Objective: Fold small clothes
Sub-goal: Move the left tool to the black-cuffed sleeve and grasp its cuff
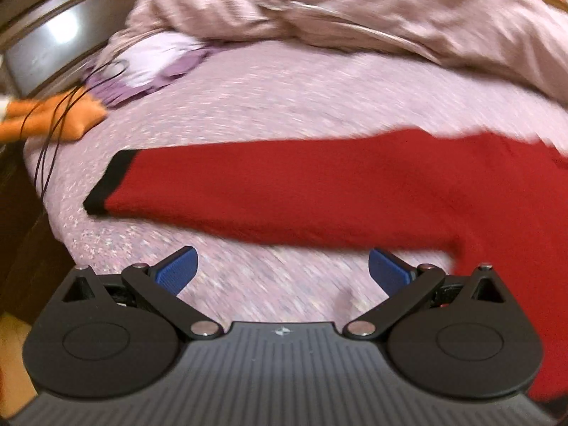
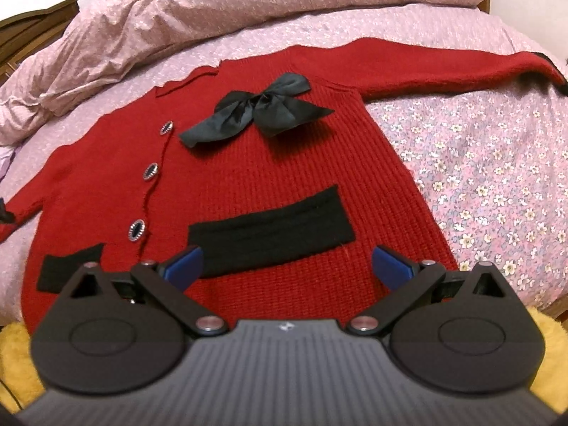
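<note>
Both grippers, left [image 1: 282, 266] and right [image 2: 287, 266], hover with fingers apart and empty over a red cardigan [image 2: 248, 177], whose loose black bow [image 2: 259, 110] risks bunching under any fold.

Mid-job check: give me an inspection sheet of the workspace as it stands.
Surface: bed sheet, pink floral.
Job's things: red cardigan spread flat, front up, black bow, sleeve stretched out.
Clutter: bunched duvet; orange cloth; purple cloth.
Grippers: left hand-held gripper open, empty; right hand-held gripper open above the hem.
Cables: thin black cable at the bed's edge.
Surroundings: dark wooden furniture.
</note>
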Demonstrator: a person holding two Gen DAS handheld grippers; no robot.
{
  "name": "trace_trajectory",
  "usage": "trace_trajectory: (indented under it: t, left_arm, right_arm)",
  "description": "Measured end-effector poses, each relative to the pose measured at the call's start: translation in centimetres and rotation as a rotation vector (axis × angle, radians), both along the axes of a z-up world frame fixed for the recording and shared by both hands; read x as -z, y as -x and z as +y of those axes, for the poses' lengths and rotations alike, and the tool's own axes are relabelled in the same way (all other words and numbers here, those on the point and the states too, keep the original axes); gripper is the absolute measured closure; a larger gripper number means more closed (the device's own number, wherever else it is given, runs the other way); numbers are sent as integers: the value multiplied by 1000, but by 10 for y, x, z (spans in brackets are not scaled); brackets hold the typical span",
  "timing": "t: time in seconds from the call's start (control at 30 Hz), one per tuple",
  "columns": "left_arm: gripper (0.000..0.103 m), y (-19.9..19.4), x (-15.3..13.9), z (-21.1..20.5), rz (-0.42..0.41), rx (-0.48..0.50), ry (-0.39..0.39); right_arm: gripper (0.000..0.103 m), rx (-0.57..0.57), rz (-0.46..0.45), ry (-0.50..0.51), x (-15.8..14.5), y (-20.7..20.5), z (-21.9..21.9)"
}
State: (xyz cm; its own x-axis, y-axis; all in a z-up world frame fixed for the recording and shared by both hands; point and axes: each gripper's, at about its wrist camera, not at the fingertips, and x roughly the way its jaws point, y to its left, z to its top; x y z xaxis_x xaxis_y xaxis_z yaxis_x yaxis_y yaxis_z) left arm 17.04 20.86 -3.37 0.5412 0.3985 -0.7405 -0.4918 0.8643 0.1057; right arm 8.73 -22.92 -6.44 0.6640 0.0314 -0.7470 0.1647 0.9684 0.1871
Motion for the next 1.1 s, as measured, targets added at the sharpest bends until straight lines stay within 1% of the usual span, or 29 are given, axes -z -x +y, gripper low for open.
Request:
trace_trajectory:
  t: [0.07, 0.13, 0.17, 0.2, 0.27, 0.3, 0.37, 0.47, 0.53, 0.6, 0.67, 0.77, 0.9, 1.0, 1.07, 1.1]
  left_arm:
    - [0, -5, 6, 25, -35, -78, 57]
    - [0, -9, 15, 48, -49, -155, 137]
    - [0, -11, 19, 58, -63, -187, 166]
    - [0, -12, 23, 68, -68, -225, 184]
    - [0, -16, 33, 76, -60, -273, 196]
    - [0, -18, 38, 81, -56, -291, 193]
    - [0, -20, 41, 81, -63, -296, 157]
    - [0, -25, 45, 78, -54, -314, 128]
    - [0, -24, 47, 77, -67, -335, 126]
    - [0, -25, 46, 75, -58, -338, 119]
    - [0, -27, 44, 78, -52, -341, 139]
    - [0, -29, 43, 88, -85, -338, 165]
    - [0, -35, 43, 102, -148, -379, 159]
    - [8, -42, 44, 113, -177, -412, 130]
    - [22, -44, 42, 119, -182, -414, 109]
    - [26, -44, 40, 120, -185, -407, 105]
  right_arm:
    - [0, -1, 3, 5, 2, -2, 1]
    - [0, -2, 6, 12, 4, -5, 3]
    - [0, -4, 6, 16, 4, -6, 4]
    - [0, -8, 7, 20, 4, -6, 5]
    - [0, -11, 9, 31, 5, -9, 7]
    - [0, -11, 11, 36, 5, -10, 8]
    - [0, -11, 12, 43, 6, -12, 9]
    - [0, -8, 16, 48, 8, -14, 10]
    - [0, -8, 15, 54, 10, -14, 10]
    - [0, -11, 9, 59, 12, -13, 10]
    - [0, -15, 10, 64, 13, -13, 10]
    - [0, -22, 13, 52, 15, -14, 7]
    - [0, -30, 1, 34, 16, -11, 4]
    - [0, -43, -3, 27, 16, -10, 2]
    - [0, -50, -5, 20, 16, -9, 1]
    - [0, -53, -7, 18, 16, -9, 0]
